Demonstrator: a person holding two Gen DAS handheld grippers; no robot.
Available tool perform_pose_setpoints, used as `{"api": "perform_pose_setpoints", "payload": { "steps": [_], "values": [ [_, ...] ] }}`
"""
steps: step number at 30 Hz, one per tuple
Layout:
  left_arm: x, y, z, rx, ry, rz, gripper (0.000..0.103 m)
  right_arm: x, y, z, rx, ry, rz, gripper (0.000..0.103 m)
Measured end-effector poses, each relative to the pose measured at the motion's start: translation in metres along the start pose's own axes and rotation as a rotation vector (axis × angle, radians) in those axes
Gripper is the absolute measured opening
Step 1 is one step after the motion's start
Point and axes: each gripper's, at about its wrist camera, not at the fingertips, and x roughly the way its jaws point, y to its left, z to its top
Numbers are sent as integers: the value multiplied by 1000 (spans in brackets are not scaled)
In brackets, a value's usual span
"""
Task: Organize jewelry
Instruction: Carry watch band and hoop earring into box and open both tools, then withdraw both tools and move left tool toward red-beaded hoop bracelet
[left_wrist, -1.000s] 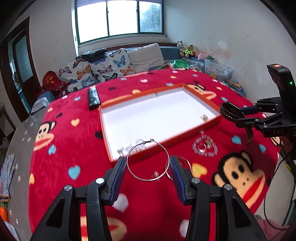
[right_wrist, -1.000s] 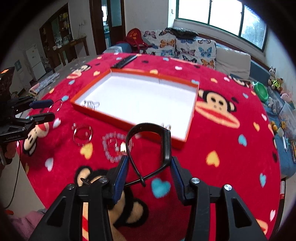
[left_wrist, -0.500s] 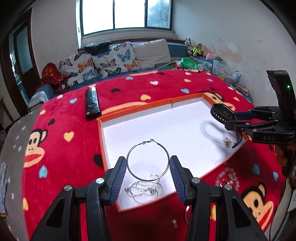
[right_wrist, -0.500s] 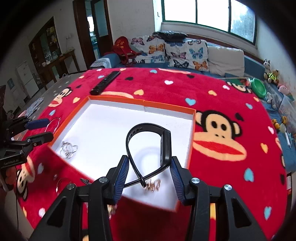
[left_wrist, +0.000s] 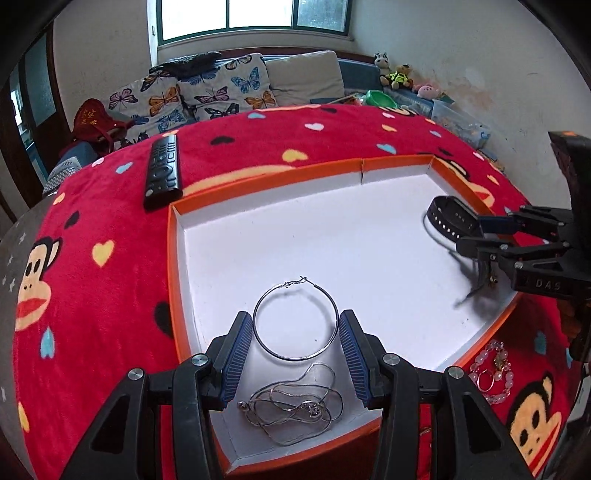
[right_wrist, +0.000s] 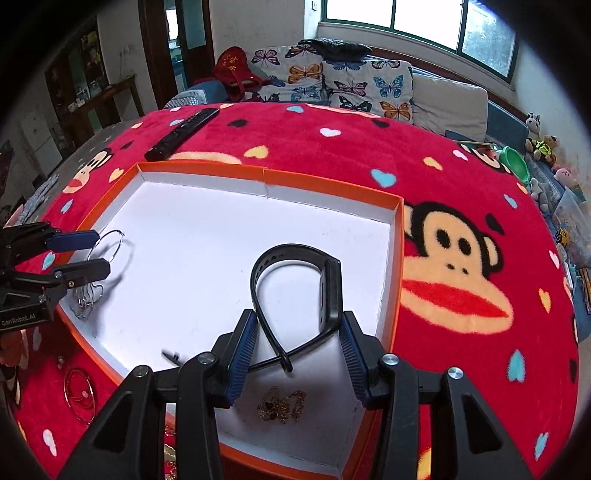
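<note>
My left gripper (left_wrist: 295, 349) is shut on a large silver hoop earring (left_wrist: 295, 320), held over the near left part of the white tray with an orange rim (left_wrist: 266, 173). A silver chain necklace (left_wrist: 295, 410) lies in the tray just below it. My right gripper (right_wrist: 295, 345) is shut on a black wristband (right_wrist: 295, 284), held over the tray's near right part, above a small gold brooch (right_wrist: 282, 400). In the left wrist view the right gripper (left_wrist: 471, 236) and wristband (left_wrist: 450, 218) show at the tray's right side.
A black remote (left_wrist: 162, 170) lies on the red monkey-print cloth (left_wrist: 92, 295) beyond the tray's far left corner. A pink bead bracelet with a ring (left_wrist: 491, 371) and a thin red-gold bangle (right_wrist: 79, 387) lie on the cloth in front of the tray. A sofa with butterfly cushions (left_wrist: 207, 92) stands behind.
Both grippers have moved forward from over the cloth to over the tray and lower, each still holding its piece. The necklace and the brooch now lie beneath them.
</note>
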Motion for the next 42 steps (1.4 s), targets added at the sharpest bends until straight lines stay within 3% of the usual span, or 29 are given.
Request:
{"api": "perform_pose_setpoints", "payload": {
  "steps": [6,8,15,24,34,42],
  "values": [
    [4,2,-2,-20,19,-8,53,2,2,2,-7,8,9,56],
    [4,2,-3,-21,20,-9,60,2,2,2,-6,8,5,58],
    [-5,-5,-4,0,-1,4,61,-5,3,3,-9,-11,0,65],
    [-55,-15,-14,1,-53,29,61,-46,2,1,-7,-74,-9,69],
    [-123,-29,-76,-1,-88,43,61,-94,17,-35,-59,-86,-14,69],
    [-137,-41,-126,-11,-66,35,61,-101,34,-74,-98,-62,32,69]
  ]
}}
